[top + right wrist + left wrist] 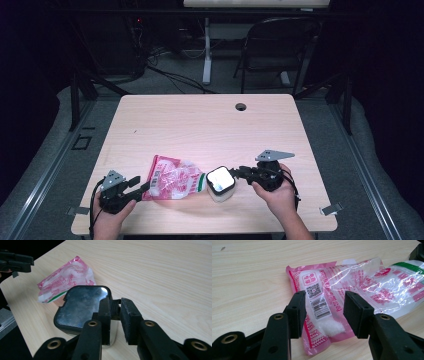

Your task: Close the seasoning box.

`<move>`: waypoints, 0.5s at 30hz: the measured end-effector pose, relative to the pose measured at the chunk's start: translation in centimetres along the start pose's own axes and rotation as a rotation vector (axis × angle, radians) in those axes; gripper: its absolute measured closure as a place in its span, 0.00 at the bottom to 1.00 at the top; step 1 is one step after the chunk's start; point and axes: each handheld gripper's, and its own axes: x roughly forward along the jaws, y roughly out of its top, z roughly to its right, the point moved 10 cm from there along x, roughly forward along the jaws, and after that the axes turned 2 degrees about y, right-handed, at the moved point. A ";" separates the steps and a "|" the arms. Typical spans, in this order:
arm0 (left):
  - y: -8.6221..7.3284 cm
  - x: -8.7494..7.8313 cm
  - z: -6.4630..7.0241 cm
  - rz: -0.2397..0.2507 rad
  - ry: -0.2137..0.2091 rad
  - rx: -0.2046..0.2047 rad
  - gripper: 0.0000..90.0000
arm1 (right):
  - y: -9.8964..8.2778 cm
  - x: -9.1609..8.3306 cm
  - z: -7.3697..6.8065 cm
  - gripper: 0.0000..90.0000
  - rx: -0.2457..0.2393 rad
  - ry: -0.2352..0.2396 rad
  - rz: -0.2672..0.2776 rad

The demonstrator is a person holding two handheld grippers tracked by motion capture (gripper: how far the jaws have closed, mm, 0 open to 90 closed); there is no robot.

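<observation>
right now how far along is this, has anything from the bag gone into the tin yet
Done: nothing visibly transferred; the pink-and-clear plastic bag lies flat on the pale wooden table, white granules inside. In hand: the right hand-held gripper is clamped on the black lid tab of the white square container; the left hand-held gripper, jaws open, straddles the bag's barcode end. Left: gripping the bag, opening the lid, probably pouring.
</observation>
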 end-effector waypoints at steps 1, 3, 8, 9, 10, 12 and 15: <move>0.0 0.0 -0.1 -0.003 0.001 0.001 0.58 | 0.0 0.0 0.2 0.83 0.005 -0.005 0.004; 0.1 0.1 -0.1 0.002 0.003 0.000 0.58 | -0.2 -0.1 0.5 0.81 0.011 -0.011 -0.001; 0.1 0.3 -0.4 0.000 0.005 -0.004 0.57 | -0.5 -0.1 1.1 0.75 0.025 -0.028 0.004; 0.1 0.3 -0.4 -0.002 0.003 -0.007 0.57 | -0.5 -0.2 1.3 0.73 0.023 -0.038 0.004; 0.1 0.3 -0.4 0.000 0.003 -0.008 0.57 | -0.5 -0.2 1.5 0.72 0.023 -0.046 0.010; 0.2 0.4 -0.5 0.003 0.003 -0.010 0.57 | -0.7 -0.2 1.8 0.69 0.033 -0.055 0.010; 0.2 0.5 -0.7 0.000 0.006 -0.010 0.57 | -1.2 -0.1 2.5 0.64 0.034 -0.091 0.002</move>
